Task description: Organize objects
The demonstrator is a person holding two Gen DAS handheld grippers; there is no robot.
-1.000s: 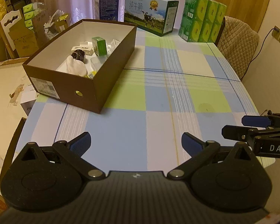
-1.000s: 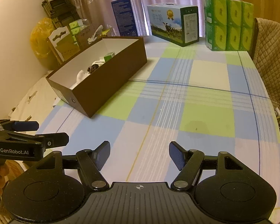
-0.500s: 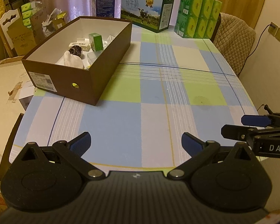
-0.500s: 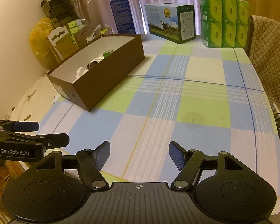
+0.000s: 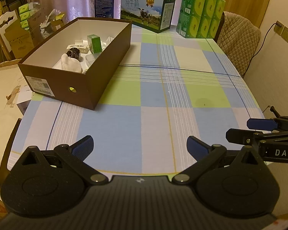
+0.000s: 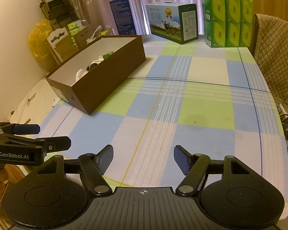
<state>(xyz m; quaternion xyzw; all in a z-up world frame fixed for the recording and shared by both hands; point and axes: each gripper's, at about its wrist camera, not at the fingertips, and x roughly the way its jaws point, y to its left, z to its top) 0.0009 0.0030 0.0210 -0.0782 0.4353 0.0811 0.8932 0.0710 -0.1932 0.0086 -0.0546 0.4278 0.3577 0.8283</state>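
Checked tablecloth w/ brown box; left gripper & right gripper both released, empty.

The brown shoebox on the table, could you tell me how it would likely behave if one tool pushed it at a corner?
The brown shoebox is open cardboard holding only a few small items, so it probably feels light. It would likely slide on the checked tablecloth and pivot rather than tip, since it sits low and long. Its thin walls may flex.

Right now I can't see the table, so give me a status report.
Left gripper open, empty. Right gripper open, empty. Brown box on tablecloth, small items inside. Nothing in the way.
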